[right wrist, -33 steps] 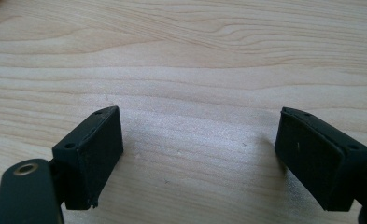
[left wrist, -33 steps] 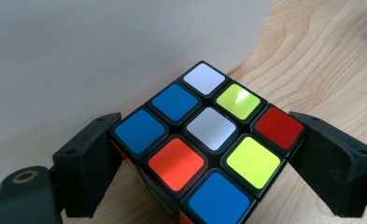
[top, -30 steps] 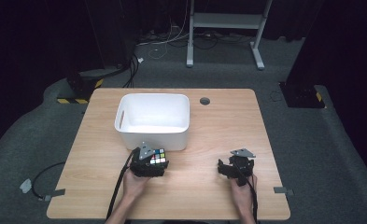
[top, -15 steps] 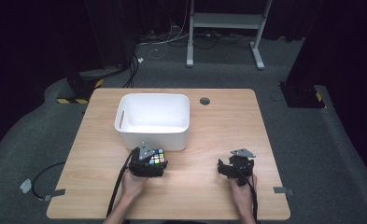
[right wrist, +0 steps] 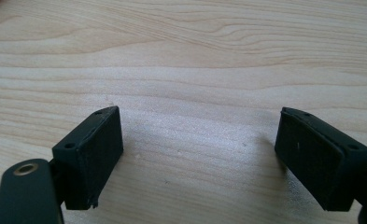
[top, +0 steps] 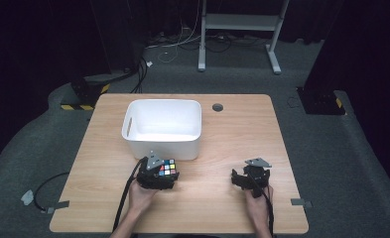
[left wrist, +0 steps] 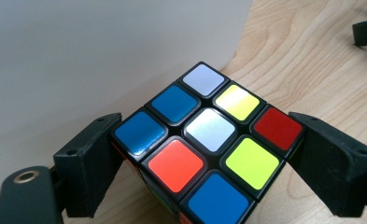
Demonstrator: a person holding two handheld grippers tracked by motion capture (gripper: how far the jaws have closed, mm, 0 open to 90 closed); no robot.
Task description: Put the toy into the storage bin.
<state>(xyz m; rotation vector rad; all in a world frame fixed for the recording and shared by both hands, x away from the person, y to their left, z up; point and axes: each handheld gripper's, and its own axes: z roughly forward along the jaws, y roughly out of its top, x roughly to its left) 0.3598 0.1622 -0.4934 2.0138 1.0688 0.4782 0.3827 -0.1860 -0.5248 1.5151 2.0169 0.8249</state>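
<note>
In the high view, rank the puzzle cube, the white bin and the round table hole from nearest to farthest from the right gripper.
From the right gripper:
1. Puzzle cube, to its left, in the left gripper.
2. Round table hole, ahead near the table's far edge.
3. White bin, ahead and left; close to the hole's rank.

We see a cube with blue, white, yellow, red and orange squares on black. The box is white. The table is light wood with wavy lines.
</note>
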